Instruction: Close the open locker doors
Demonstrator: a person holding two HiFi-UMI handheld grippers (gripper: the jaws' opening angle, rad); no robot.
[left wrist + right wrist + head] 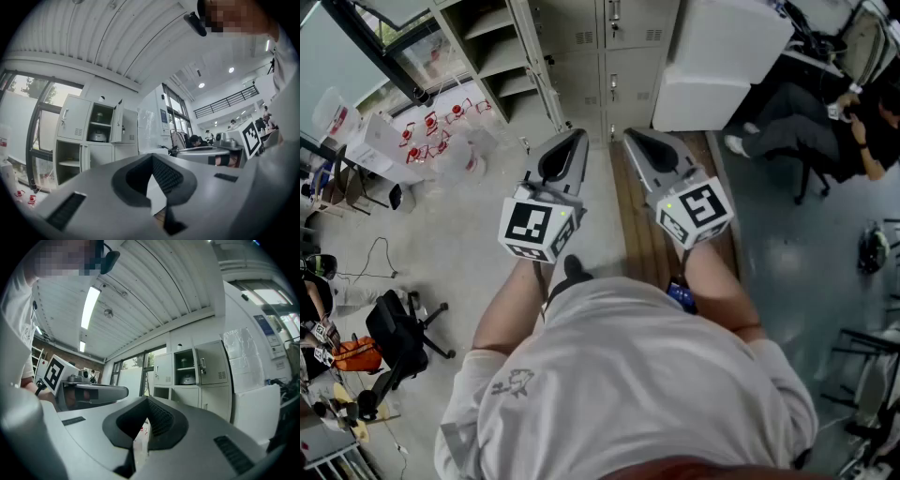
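Both jaw pairs together, empty: left gripper [579,135], right gripper [631,137]; tall locker door [213,363] swung outward.

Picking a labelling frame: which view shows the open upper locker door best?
Right gripper view: the open upper locker door shows its full face and handle, beside its compartment. Left gripper view shows it narrow and foreshortened. Head view looks steeply down the lockers; I can't pick that door out there.
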